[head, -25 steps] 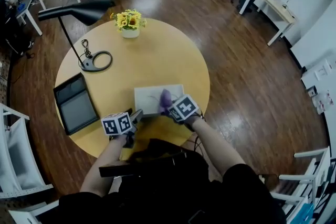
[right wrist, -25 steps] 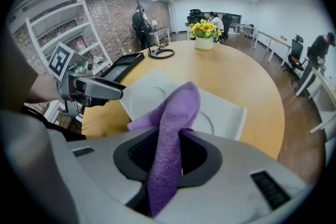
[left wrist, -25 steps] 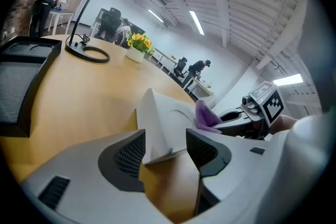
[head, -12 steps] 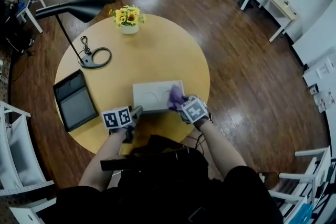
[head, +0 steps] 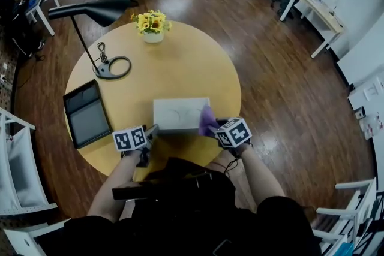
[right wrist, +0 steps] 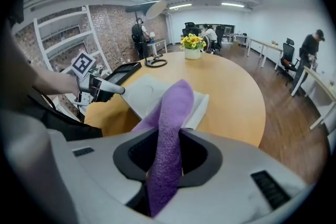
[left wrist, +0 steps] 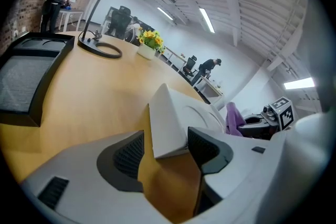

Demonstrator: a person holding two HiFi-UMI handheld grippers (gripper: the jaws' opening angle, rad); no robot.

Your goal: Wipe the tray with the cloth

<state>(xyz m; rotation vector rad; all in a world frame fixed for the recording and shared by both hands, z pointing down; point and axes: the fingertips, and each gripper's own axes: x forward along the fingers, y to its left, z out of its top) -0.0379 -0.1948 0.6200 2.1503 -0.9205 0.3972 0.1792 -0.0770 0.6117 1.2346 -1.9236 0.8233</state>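
Round wooden tabletop (head: 180, 63): its near edge is covered by the person's forearms and dark clothing, so the rim there cannot be checked. The far half and the right-hand side are bare wood.

Dark framed panel (head: 87, 116): lies flat at the left edge. Whether it is a screen or a second tray cannot be told.

White tray (head: 177, 112): sits flat near the near edge, a little right of centre, with a faint round recess in its floor. Its near left corner is partly hidden behind the left gripper.

Black lamp (head: 90, 12): ring base near the far left edge, shade reaching out over that edge.

Vase (head: 152, 36): at the far edge, holding yellow flowers.

Purple cloth (right wrist: 169, 123): at the tray's near right corner. Whether it touches the tray cannot be told; its lower end is buried between the jaws.

Left gripper (left wrist: 167, 150): jaws apart and just been widening. The tray's corner stands between them, close against one pad, with bare tabletop showing before the other.

Right gripper (head: 213, 128): clamped on the cloth, just beside the tray's right end
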